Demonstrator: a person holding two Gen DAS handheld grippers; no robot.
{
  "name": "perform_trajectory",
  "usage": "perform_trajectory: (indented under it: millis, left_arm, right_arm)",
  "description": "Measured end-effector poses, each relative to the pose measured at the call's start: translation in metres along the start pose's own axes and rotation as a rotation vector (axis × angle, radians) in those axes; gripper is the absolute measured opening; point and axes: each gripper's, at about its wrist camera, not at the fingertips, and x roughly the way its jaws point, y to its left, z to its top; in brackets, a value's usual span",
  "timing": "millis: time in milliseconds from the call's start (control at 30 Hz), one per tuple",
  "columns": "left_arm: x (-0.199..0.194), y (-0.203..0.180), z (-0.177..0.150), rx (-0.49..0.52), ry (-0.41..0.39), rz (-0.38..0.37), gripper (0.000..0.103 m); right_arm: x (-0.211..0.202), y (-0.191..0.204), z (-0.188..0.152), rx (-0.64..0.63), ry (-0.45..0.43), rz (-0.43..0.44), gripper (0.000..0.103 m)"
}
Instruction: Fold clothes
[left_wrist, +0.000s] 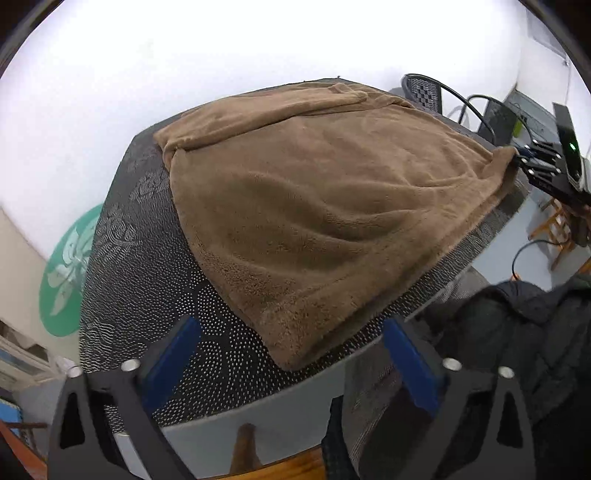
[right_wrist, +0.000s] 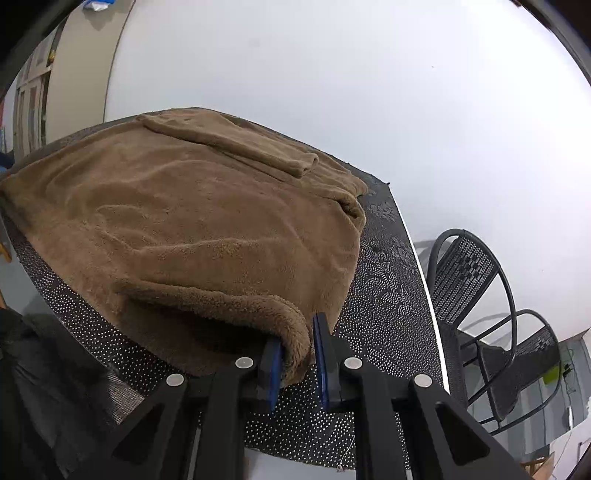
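While right gripper (right_wrist: 297, 354) pinches garment (right_wrist: 192, 221) — left (left_wrist: 291, 354) seemingly empty.

Black tongs (right_wrist: 297, 354), blue pads (left_wrist: 173, 363), 4 silver pins, triangular cut-outs

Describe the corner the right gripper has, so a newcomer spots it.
Start at the dotted black table and the brown fleece garment spread across it. Its near right corner is the only one lifted and curled, pinched in the right gripper.
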Motion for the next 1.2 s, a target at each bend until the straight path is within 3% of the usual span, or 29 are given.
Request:
perform_trajectory:
  millis: [67, 100, 333, 467, 633, 933, 1200]
  left_arm:
    - [0.008, 0.006, 0.001, -0.041, 0.02, -0.016, 0.063]
    - [0.012, 0.008, 0.001, -0.052, 0.032, -0.017, 0.059]
    - [0.011, 0.002, 0.0, -0.024, 0.01, 0.029, 0.059]
    - [0.007, 0.015, 0.005, -0.117, -0.021, 0.065, 0.039]
    - [-0.011, 0.039, 0.009, -0.243, -0.087, 0.019, 0.038]
    - [-0.038, 0.038, 0.035, -0.15, -0.186, 0.064, 0.034]
    - [-0.067, 0.045, 0.084, -0.059, -0.33, 0.108, 0.034]
  right_arm:
    - [-0.001, 0.001, 0.0, -0.007, 0.001, -0.007, 0.016]
    - [-0.002, 0.001, 0.0, -0.004, 0.0, -0.009, 0.016]
    - [0.001, -0.003, -0.002, 0.042, -0.005, -0.033, 0.016]
    - [0.0, -0.002, 0.0, 0.033, -0.012, -0.046, 0.016]
    - [-0.002, -0.008, 0.001, 0.045, -0.019, -0.038, 0.016]
    - [-0.009, -0.019, 0.013, 0.053, -0.053, -0.067, 0.016]
    - [-0.024, -0.036, 0.053, -0.014, -0.152, -0.155, 0.016]
